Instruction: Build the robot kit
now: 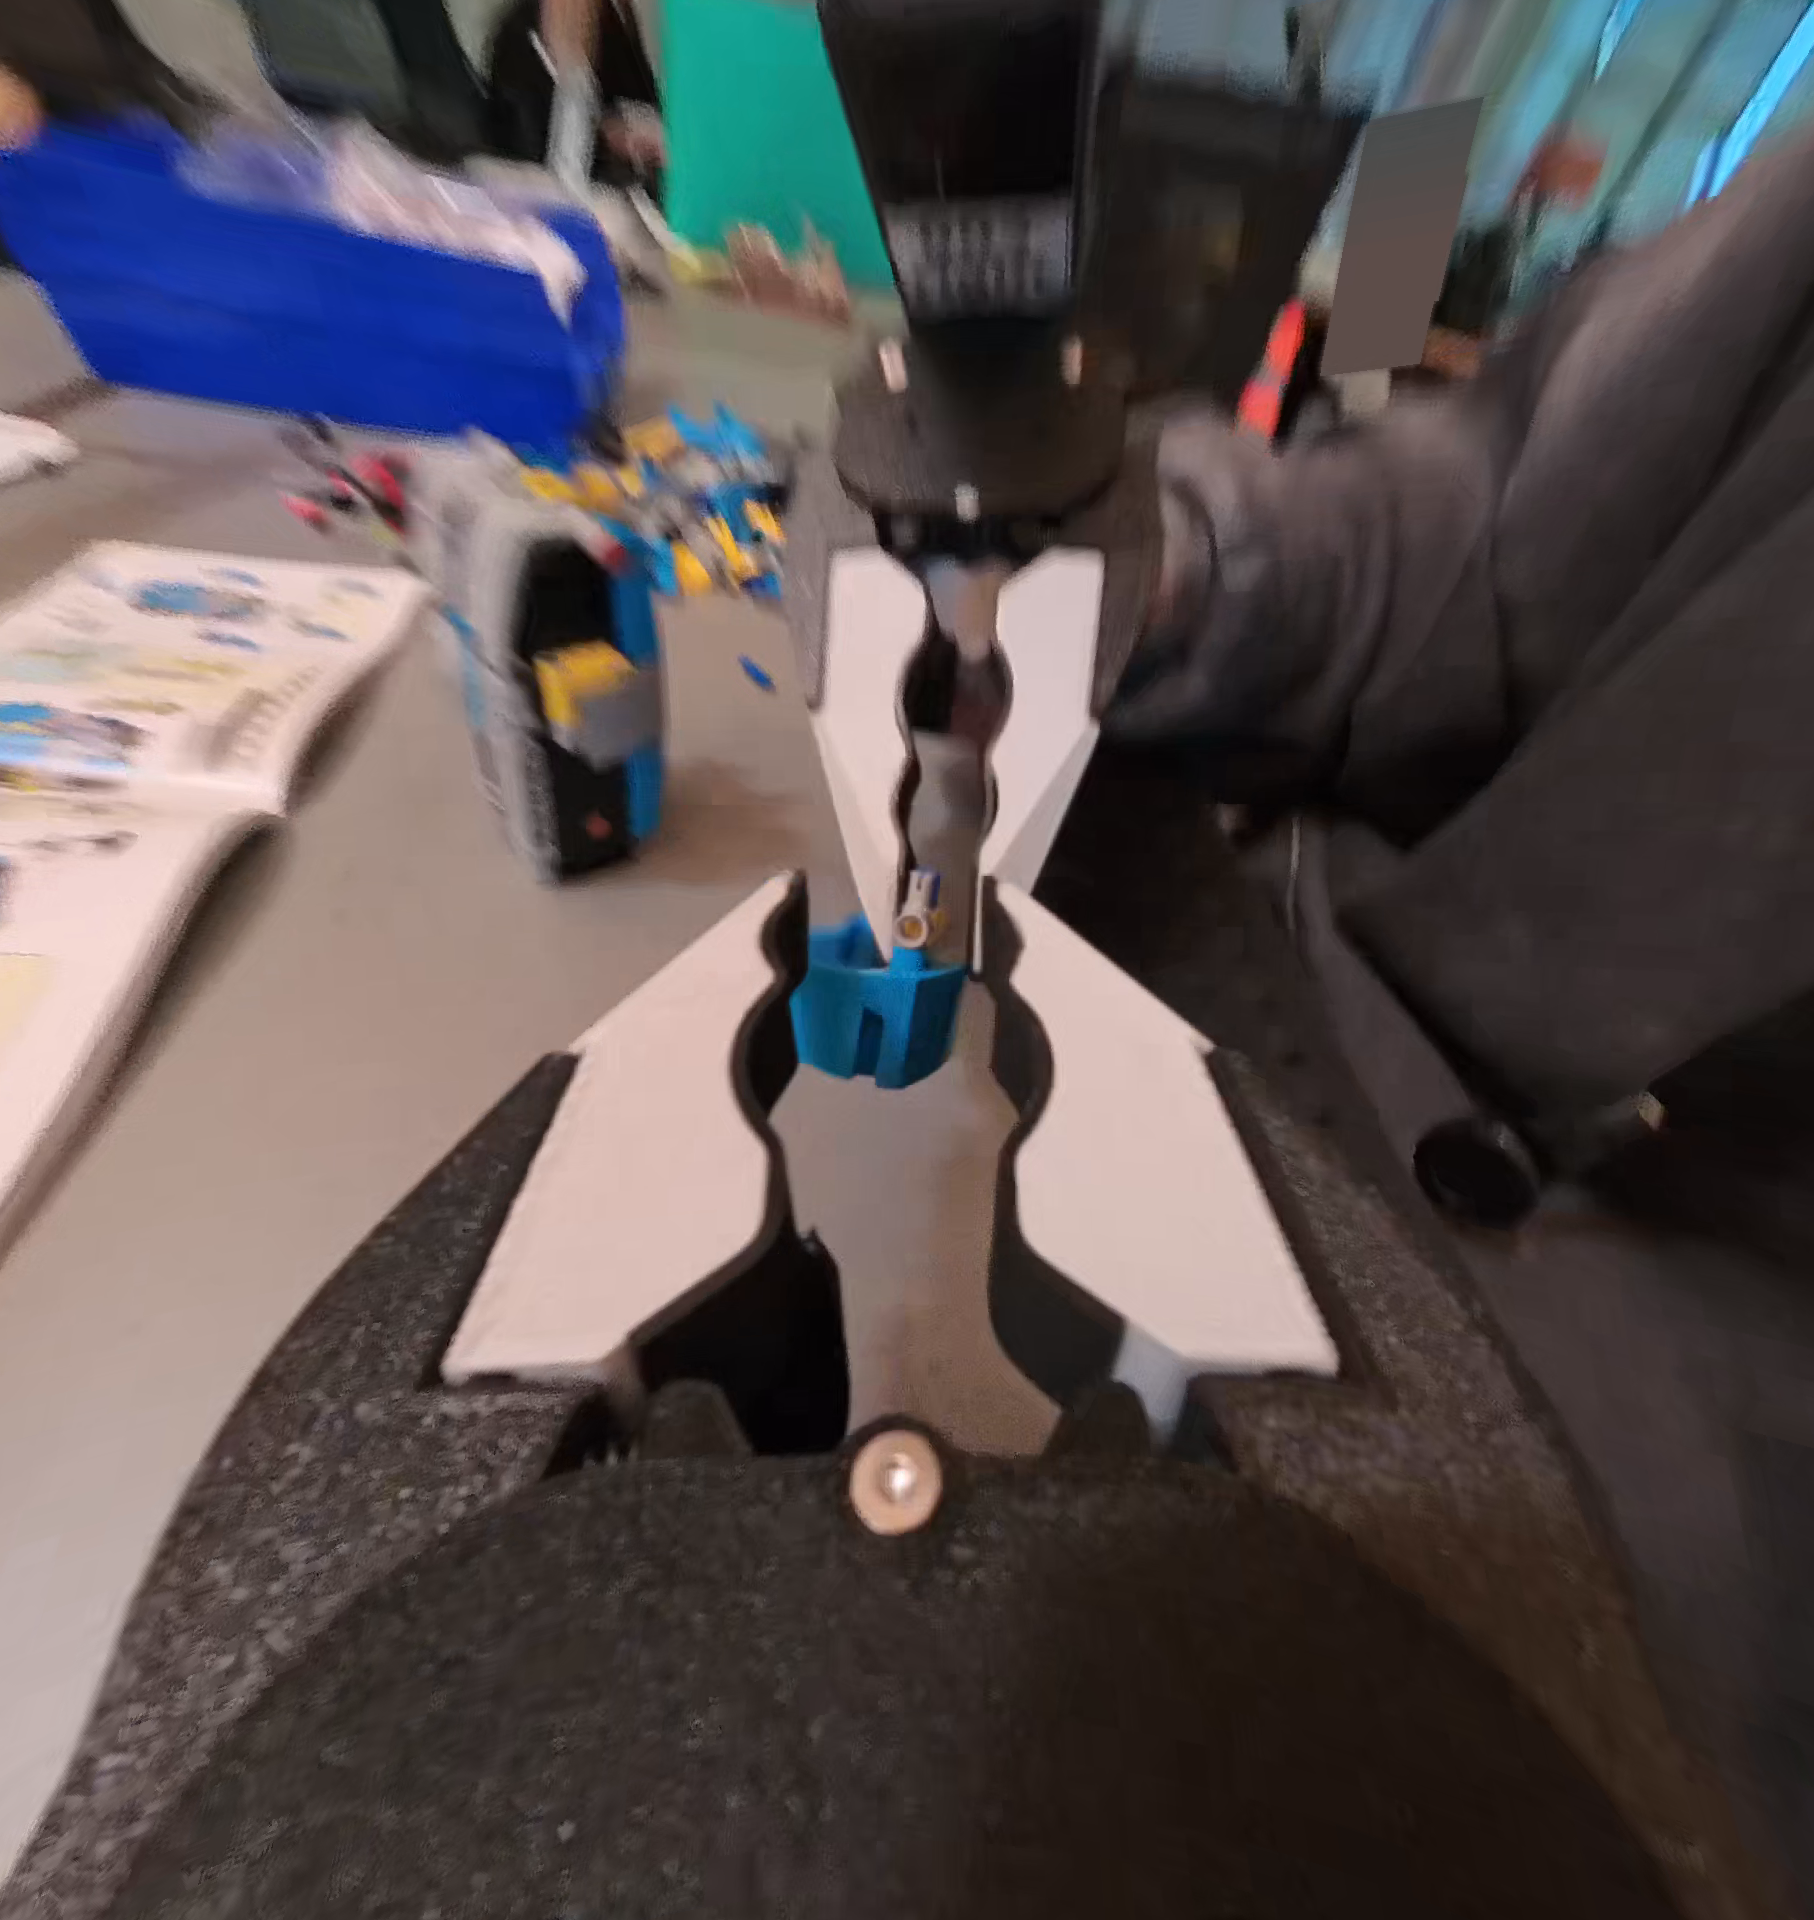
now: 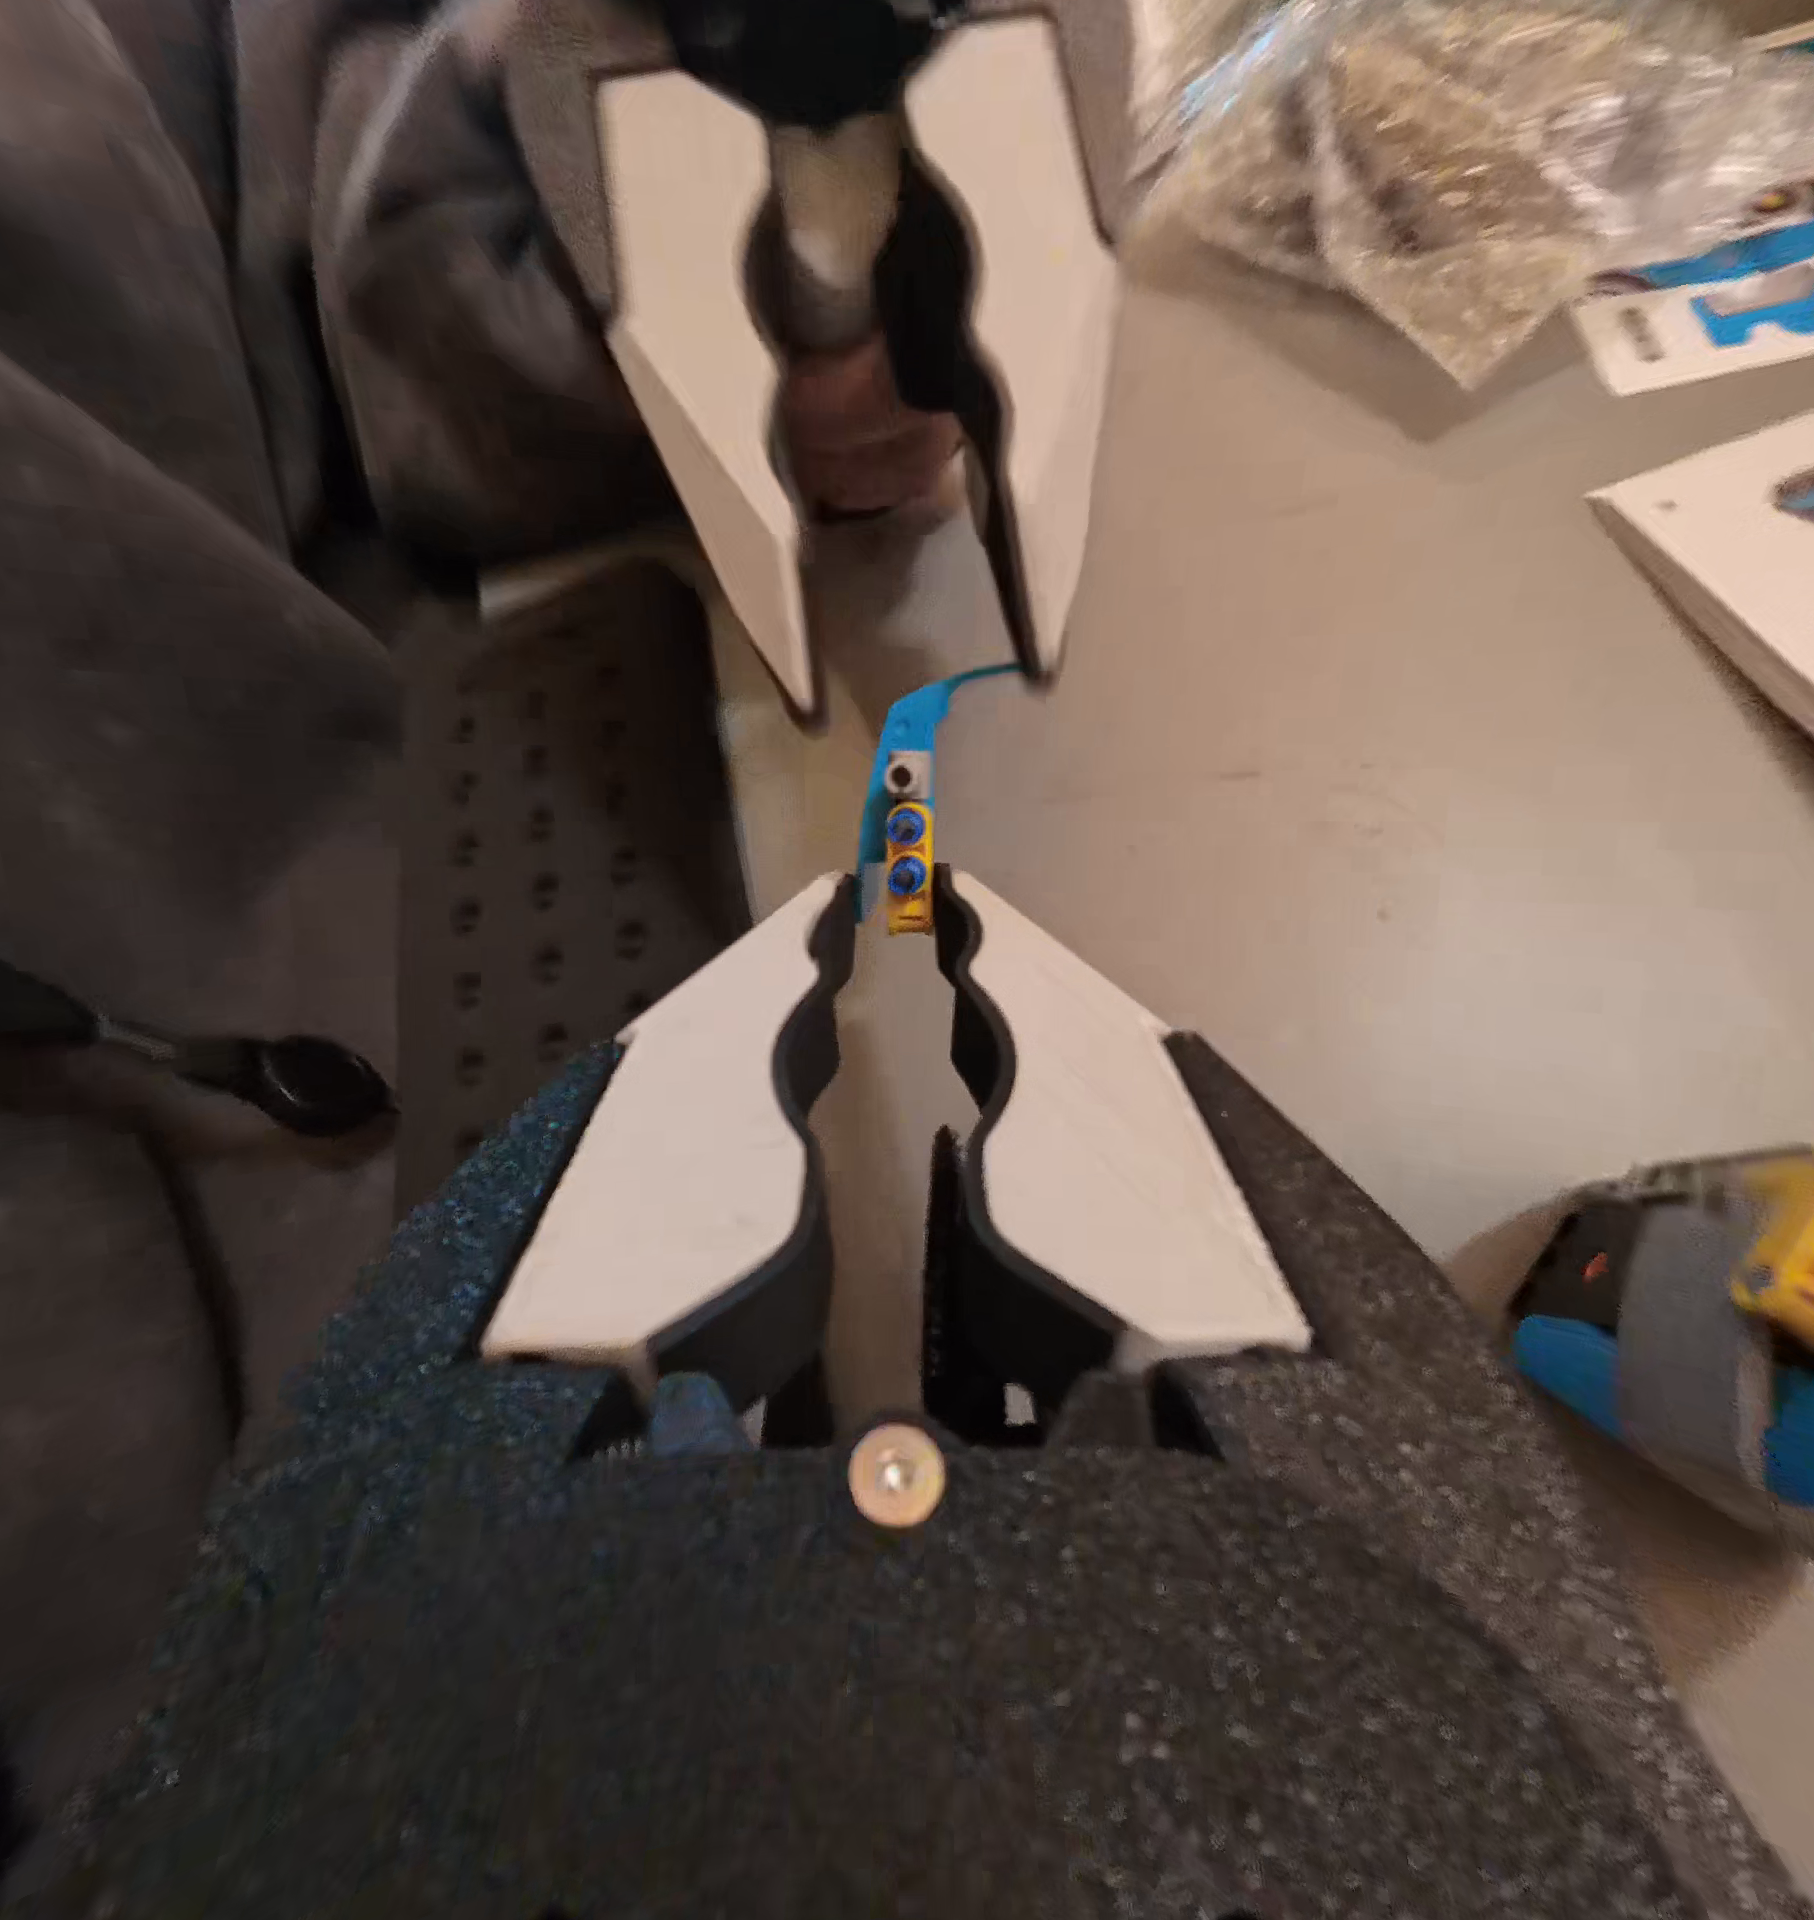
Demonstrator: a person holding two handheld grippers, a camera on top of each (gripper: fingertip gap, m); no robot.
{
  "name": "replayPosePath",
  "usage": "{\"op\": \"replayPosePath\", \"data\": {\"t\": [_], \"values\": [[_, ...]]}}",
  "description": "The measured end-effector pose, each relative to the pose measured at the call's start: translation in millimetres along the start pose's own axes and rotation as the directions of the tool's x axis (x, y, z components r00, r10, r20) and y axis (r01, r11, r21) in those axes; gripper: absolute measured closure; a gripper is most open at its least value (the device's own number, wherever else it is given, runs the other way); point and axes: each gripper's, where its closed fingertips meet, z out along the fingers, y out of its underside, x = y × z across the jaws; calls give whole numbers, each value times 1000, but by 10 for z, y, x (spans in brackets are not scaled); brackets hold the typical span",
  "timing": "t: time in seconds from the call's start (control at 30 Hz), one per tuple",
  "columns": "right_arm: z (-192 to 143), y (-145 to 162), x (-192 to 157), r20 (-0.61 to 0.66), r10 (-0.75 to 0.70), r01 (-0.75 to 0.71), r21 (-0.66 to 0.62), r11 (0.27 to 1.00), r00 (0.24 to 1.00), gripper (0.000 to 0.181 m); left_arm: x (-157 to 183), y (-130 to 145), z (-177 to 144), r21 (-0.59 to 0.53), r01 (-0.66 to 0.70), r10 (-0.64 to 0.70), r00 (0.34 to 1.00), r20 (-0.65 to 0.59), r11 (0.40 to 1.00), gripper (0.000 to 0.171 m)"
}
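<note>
The two grippers meet tip to tip at the centre of both views, above the near edge of a grey table (image 1: 363, 1039). The left gripper (image 1: 887, 904) has its jaws part-way closed and clamped on a blue curved toy panel (image 1: 872, 1013), which fills the gap between the tips. The right gripper (image 2: 892, 894), coming down from the top of the left wrist view, is pinched nearly together on a small yellow brick with two blue pins (image 2: 908, 873). A grey connector (image 2: 905, 774) sits just above that brick and against the panel, so the two pieces are touching. Whether they are locked together I cannot tell.

Around them:

- **Toy vehicle:** a partly built one in grey, black and blue (image 1: 570, 727) stands on the table at centre left of the left wrist view, apart from the grippers.
- **Loose bricks:** a scatter of blue and yellow pieces (image 1: 674, 488) lies behind it.
- **Blue bin:** it sits at the upper left (image 1: 311, 291).
- **Instruction booklet:** it lies open along the left edge (image 1: 155, 675).
- **Plastic bag:** a crumpled clear one (image 2: 1402, 156) is at the upper right of the right wrist view.
- **Sleeve:** a person's dark one (image 1: 1350, 582) reaches in from the right — just behind the right gripper.
</note>
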Motion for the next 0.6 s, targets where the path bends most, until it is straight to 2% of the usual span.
{"op": "replayPosePath", "data": {"t": [0.07,0.13,0.17,0.23,0.3,0.37,0.43,0.5,0.57,0.6], "values": [[-128,-181,87,55,132,-139,166,976,990,167,-211,-340,-267,201,103,-112,993,33,974,129],[-293,-410,121,175,242,-290,351,890,954,167,-380,-535,-498,366,238,-250,968,-13,900,129],[-387,-522,128,235,261,-342,439,831,936,167,-412,-545,-523,391,313,-312,948,-67,865,126],[-517,-672,105,325,257,-401,537,742,910,167,-336,-499,-422,364,454,-402,891,-214,813,119],[-523,-743,83,309,234,-377,576,725,922,167,-189,-490,-278,327,547,-444,829,-339,771,118],[-462,-782,-21,338,206,-374,571,731,918,166,-76,-542,-206,329,570,-432,805,-406,753,122],[-518,-879,-173,482,173,-460,577,675,859,167,-6,-638,-263,361,597,-399,776,-489,717,128],[-598,-940,-304,640,132,-562,533,633,757,167,-86,-635,-293,376,628,-426,758,-494,681,132],[-669,-981,-317,703,109,-617,525,587,702,167,-120,-661,-359,417,613,-407,774,-485,671,137],[-701,-989,-326,734,97,-641,510,573,672,167,-137,-655,-352,432,587,-402,798,-449,684,139]]}}
